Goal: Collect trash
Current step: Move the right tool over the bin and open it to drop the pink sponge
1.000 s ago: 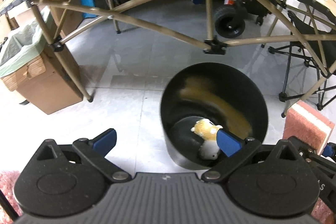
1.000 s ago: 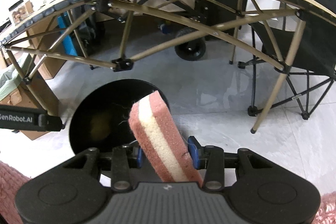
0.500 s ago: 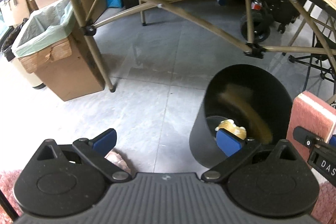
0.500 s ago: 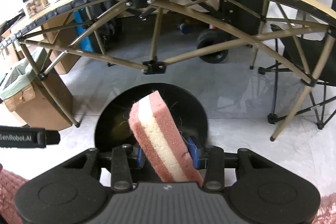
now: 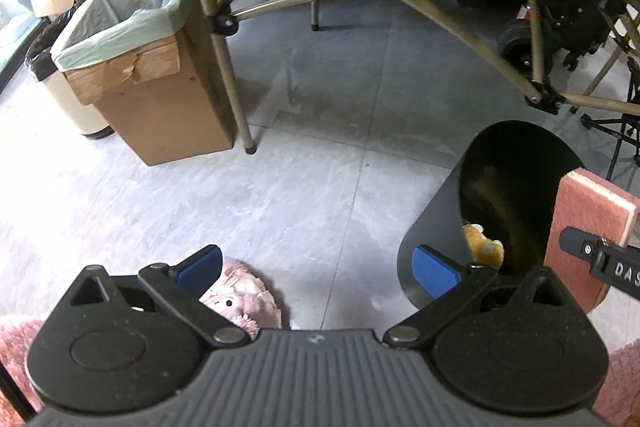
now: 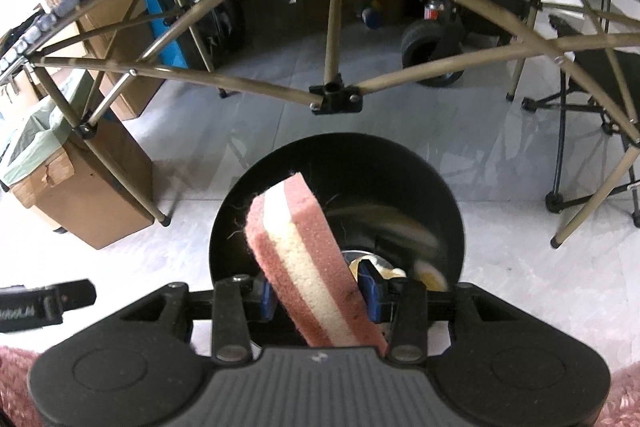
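A round black bin (image 6: 336,163) stands on the grey floor, with yellow and white scraps (image 6: 384,269) at its bottom. My right gripper (image 6: 318,297) is shut on a pink and white sponge (image 6: 296,247), which it holds tilted right over the bin's mouth. In the left wrist view the same bin (image 5: 432,227) sits at the right, with the sponge (image 5: 584,223) at the frame's edge. My left gripper (image 5: 316,271) is open and holds nothing; it hangs over the floor to the left of the bin. A pink fuzzy slipper (image 5: 240,301) shows under its left finger.
A folding table's tan legs and struts (image 6: 332,83) cross behind the bin. A cardboard box with a green liner (image 5: 140,67) stands at the left by a table leg. A folding chair (image 6: 592,99) and a wheeled cart (image 6: 432,43) stand further back.
Both grippers have shifted sideways: the bin slid right in the left wrist view and moved to the centre under the sponge in the right wrist view. The cardboard box came closer into view.
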The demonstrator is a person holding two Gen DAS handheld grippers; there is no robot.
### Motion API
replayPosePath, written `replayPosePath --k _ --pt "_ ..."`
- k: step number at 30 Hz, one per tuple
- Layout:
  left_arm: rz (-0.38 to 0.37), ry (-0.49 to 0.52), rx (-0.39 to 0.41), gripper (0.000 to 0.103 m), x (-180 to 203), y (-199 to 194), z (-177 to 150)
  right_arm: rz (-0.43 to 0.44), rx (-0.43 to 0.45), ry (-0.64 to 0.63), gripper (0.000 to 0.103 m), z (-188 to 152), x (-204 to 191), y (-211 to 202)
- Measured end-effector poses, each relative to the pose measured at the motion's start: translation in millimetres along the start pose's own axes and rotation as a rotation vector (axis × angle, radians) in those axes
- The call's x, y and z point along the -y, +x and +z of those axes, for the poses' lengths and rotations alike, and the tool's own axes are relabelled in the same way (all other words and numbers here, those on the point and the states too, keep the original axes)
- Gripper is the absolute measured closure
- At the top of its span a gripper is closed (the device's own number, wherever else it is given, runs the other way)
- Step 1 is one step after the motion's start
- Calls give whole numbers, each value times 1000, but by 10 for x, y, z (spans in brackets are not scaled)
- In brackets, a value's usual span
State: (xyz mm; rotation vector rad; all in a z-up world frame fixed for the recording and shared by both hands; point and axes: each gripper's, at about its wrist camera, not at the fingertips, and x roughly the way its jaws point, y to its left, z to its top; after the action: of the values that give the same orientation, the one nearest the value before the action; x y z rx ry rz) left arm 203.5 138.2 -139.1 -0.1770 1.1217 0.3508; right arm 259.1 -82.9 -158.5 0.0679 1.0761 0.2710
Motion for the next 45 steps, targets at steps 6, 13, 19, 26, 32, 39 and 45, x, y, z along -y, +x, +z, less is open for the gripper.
replayPosePath --k 6,13,19,26,32,39,45 --pt "7 -11 -18 0 -68 68 6 3 -54 17 63 59 -54 200" --pt "11 -29 -46 0 -122 152 35 6 -100 68 63 128 -34 400" --pt "19 -24 -64 0 -117 201 19 5 -120 76 63 149 -41 490" --pt "25 -33 -80 0 -160 247 19 -4 -172 94 35 163 -18 567" --pt "22 -24 -84 0 -145 257 13 -65 -167 73 13 123 -39 560" --pt "23 -17 -87 0 -128 262 5 -46 -171 79 12 120 0 534" --pt "20 -2 -89 0 -82 268 -7 -47 -172 89 10 116 15 537"
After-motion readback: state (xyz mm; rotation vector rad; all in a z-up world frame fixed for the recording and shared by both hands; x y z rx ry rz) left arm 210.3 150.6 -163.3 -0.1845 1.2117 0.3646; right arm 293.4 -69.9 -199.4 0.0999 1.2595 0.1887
